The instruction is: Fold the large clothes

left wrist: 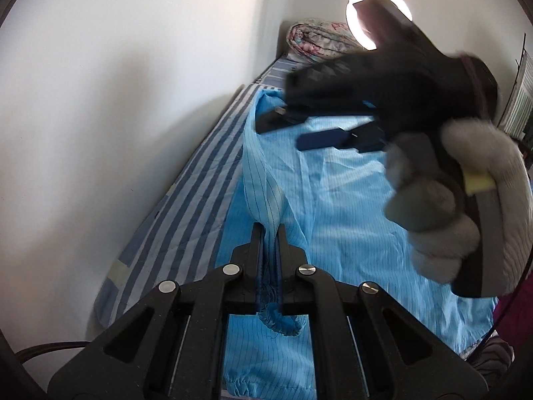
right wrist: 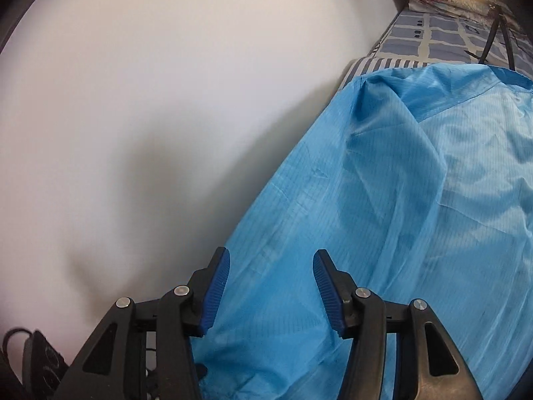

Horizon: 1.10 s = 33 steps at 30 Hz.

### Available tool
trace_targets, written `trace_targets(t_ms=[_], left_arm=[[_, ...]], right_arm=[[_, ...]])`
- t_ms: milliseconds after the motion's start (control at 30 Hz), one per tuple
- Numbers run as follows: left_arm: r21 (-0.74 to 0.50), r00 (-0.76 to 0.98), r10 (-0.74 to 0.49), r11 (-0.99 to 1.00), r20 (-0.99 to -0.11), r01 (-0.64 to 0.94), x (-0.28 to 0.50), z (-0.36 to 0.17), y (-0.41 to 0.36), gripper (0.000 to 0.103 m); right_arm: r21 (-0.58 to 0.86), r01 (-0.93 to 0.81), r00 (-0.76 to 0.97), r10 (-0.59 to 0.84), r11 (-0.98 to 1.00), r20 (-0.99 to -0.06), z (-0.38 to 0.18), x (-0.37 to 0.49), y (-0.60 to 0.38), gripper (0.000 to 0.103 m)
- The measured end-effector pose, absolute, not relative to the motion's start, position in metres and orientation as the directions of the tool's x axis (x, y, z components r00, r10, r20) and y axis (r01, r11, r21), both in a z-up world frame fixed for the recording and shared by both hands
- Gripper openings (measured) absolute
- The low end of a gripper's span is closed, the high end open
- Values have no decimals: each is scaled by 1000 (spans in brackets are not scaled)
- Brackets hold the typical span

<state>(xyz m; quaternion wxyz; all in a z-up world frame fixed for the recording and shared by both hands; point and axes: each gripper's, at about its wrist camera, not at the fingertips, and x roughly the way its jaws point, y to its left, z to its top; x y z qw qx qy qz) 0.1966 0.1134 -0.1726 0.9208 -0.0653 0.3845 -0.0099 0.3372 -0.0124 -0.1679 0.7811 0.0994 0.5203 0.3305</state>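
Note:
A large light-blue pinstriped garment [left wrist: 333,206] lies spread over the striped bed [left wrist: 186,193]. My left gripper [left wrist: 269,230] is shut on a bunched edge of the garment, and a ridge of cloth rises from the bed into its jaws while a gathered cuff hangs below them. In the left wrist view a grey-gloved hand [left wrist: 443,206] holds my right gripper [left wrist: 278,137] just above the far part of the garment. In its own view the right gripper [right wrist: 271,253] stands open over the garment [right wrist: 383,216], with nothing pressed between its blue pads [right wrist: 216,293].
A white wall [left wrist: 116,100] runs close along the bed's left side. A rolled floral quilt [left wrist: 319,38] lies at the bed's far end beneath a bright ring light [left wrist: 354,3]. Thin black stand legs [right wrist: 493,33] rest on the checked sheet [right wrist: 433,36]. A power strip [right wrist: 43,360] lies low by the wall.

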Motion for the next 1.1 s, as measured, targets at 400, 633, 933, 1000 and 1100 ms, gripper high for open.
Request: trace_targets(t_ms=[400, 633, 933, 1000, 1100], left_arm=[[-15, 756, 6, 1000, -654, -21, 188, -151, 106, 3], [-90, 755, -133, 991, -642, 99, 168, -136, 93, 3], [-282, 680, -359, 932, -639, 228, 151, -130, 94, 56], [-325, 676, -347, 931, -650, 165, 155, -137, 108, 56], [-412, 631, -369, 907, -683, 84, 161, -157, 126, 56]], right_arm=[[519, -411, 191, 627, 750, -755, -185, 340, 24, 0], [659, -365, 273, 752, 658, -600, -162, 314, -40, 0], [707, -89, 381, 680, 701, -627, -238, 255, -162, 0], [698, -53, 373, 662, 714, -650, -255, 244, -177, 0], [681, -14, 365, 637, 732, -679, -271, 232, -193, 0]])
